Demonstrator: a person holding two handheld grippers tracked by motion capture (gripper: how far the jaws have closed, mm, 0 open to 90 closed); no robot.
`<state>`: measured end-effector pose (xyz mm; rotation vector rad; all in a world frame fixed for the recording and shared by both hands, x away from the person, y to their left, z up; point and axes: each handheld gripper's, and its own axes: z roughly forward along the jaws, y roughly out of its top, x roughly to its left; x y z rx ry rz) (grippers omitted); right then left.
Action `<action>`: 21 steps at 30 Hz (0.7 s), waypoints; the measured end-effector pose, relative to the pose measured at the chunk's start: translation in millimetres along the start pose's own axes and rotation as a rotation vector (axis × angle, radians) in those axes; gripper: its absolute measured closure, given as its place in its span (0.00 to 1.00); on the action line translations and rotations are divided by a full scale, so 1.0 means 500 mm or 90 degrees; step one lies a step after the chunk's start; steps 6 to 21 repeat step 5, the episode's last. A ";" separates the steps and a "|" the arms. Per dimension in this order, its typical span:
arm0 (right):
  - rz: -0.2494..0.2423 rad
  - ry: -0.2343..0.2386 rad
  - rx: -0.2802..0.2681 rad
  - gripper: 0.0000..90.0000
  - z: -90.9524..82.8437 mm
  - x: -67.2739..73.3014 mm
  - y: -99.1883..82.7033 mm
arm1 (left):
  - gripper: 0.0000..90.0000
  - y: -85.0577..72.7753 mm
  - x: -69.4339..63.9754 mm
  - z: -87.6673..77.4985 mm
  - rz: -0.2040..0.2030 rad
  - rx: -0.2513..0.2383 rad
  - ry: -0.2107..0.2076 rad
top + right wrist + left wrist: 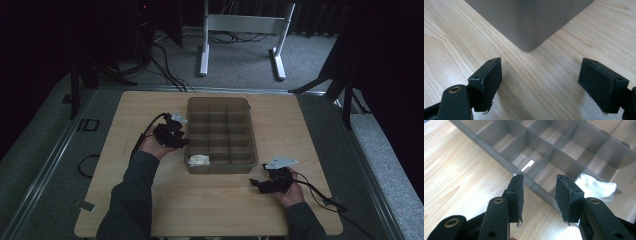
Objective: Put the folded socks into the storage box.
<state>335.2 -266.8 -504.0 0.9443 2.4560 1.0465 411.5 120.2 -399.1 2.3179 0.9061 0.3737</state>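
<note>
Sitting mid-table, the grey translucent plastic divided organiser box (248, 131) holds a white crumpled cloth (198, 160) in its near-left cell — left gripper (184, 141) beside it, right gripper (256, 183) off its near-right corner, both with jaws apart.

The left tongs (176, 135) are held by the left hand (149, 146), jaws parted with nothing between them. The right tongs (261, 184), in the right hand (290, 192), gape wider, also bare. Both forearms wear dark sleeves.

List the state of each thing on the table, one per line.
Left gripper: open, empty, at the divided tray's left wall.
Right gripper: open wide, empty, low over the table.
Divided tray: upright, lidless.
White cloth: crumpled in the tray's near-left compartment.
</note>
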 end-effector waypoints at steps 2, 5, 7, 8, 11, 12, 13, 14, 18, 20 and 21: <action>0.000 0.000 0.000 0.21 0.000 0.000 0.000 | 0.64 -0.003 0.003 -0.004 -0.007 -0.015 0.015; 0.000 0.000 0.000 0.21 0.000 0.000 0.000 | 0.63 -0.007 0.007 -0.005 -0.016 -0.032 0.030; 0.000 0.000 0.000 0.21 0.000 0.000 0.000 | 0.63 -0.007 0.007 -0.005 -0.016 -0.032 0.030; 0.000 0.000 0.000 0.21 0.000 0.000 0.000 | 0.63 -0.007 0.007 -0.005 -0.016 -0.032 0.030; 0.000 0.000 0.000 0.21 0.000 0.000 0.000 | 0.63 -0.007 0.007 -0.005 -0.016 -0.032 0.030; 0.000 0.000 0.000 0.21 0.000 0.000 0.000 | 0.63 -0.007 0.007 -0.005 -0.016 -0.032 0.030; 0.000 0.000 0.000 0.21 0.000 0.000 0.000 | 0.63 -0.007 0.007 -0.005 -0.016 -0.032 0.030; 0.000 0.000 0.000 0.21 0.000 0.000 0.000 | 0.63 -0.007 0.007 -0.005 -0.016 -0.032 0.030; 0.000 0.000 0.000 0.21 0.000 0.000 0.000 | 0.63 -0.007 0.007 -0.005 -0.016 -0.032 0.030; 0.000 0.000 0.000 0.21 0.000 0.000 0.000 | 0.63 -0.007 0.007 -0.005 -0.016 -0.032 0.030; 0.000 0.000 0.000 0.21 0.000 0.000 0.000 | 0.63 -0.007 0.007 -0.005 -0.016 -0.032 0.030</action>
